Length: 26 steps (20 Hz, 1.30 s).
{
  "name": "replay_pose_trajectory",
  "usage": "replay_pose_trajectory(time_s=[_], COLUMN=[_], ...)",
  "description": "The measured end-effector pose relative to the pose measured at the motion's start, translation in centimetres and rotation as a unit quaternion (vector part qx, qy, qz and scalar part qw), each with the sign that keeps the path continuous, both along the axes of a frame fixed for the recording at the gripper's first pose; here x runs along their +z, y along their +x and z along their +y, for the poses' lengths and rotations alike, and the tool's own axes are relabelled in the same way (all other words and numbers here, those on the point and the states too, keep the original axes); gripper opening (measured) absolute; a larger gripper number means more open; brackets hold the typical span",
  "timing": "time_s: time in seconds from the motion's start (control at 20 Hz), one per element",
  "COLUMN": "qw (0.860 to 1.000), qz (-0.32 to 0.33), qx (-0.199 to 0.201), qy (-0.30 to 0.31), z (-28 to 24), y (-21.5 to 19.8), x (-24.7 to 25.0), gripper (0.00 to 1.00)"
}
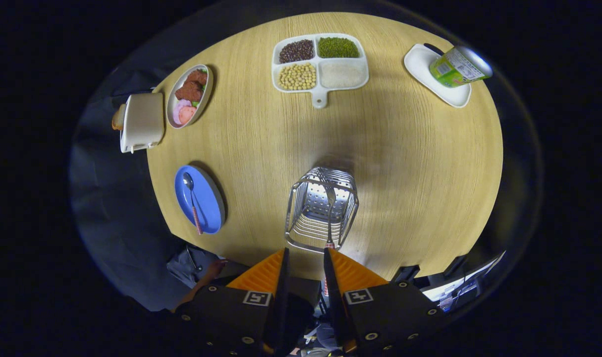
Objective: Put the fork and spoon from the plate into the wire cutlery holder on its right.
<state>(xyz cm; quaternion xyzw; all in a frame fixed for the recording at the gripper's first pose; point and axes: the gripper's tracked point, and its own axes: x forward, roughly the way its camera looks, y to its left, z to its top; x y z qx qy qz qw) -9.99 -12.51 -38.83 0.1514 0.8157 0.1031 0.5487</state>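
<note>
Gripper view, looking down on a round wooden surface (405,163). Far side: white divided tray (320,63) with four fills of beans and grains; beside it a white dish (424,69) carrying a green can (459,67) on its side. Opposite edge: oval bowl (189,95) of mixed food, next to a white toaster-like box (142,121). Blue plate (199,198) holds the spoon (192,201), well apart from the wire cutlery holder (322,208). Dark cloth surrounds the surface. Gripper (305,260) sits just short of the holder's near rim, fingers (281,267) parted by a narrow gap. A slim utensil, likely the fork (329,218), stands inside the holder, its handle end near one fingertip; contact cannot be told.
</note>
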Motion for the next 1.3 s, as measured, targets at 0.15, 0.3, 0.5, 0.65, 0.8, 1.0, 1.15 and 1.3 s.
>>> replay_pose_trajectory(time_s=[0.15, 0.3, 0.5, 0.65, 0.8, 1.0, 1.15, 1.3], qw=[0.997, 0.988, 0.963, 0.932, 0.892, 0.831, 0.798, 0.813], qz=[-0.079, -0.151, -0.263, -0.350, -0.436, -0.542, -0.591, -0.575], qx=[-0.021, -0.034, -0.062, -0.079, -0.089, -0.075, -0.061, -0.039], qy=[-0.009, -0.017, -0.026, -0.050, -0.077, -0.098, -0.101, -0.080], z=[0.9, 2.2, 4.8, 6.7, 8.7, 13.4, 17.5, 22.4], y=[1.6, 2.5, 4.2, 5.3, 6.1, 6.3, 5.9, 4.0], x=[1.1, 2.6, 5.5, 7.0, 8.0, 9.7, 10.3, 8.2], gripper=[0.54, 0.67, 0.81, 0.93, 0.95, 0.97, 0.97, 0.97])
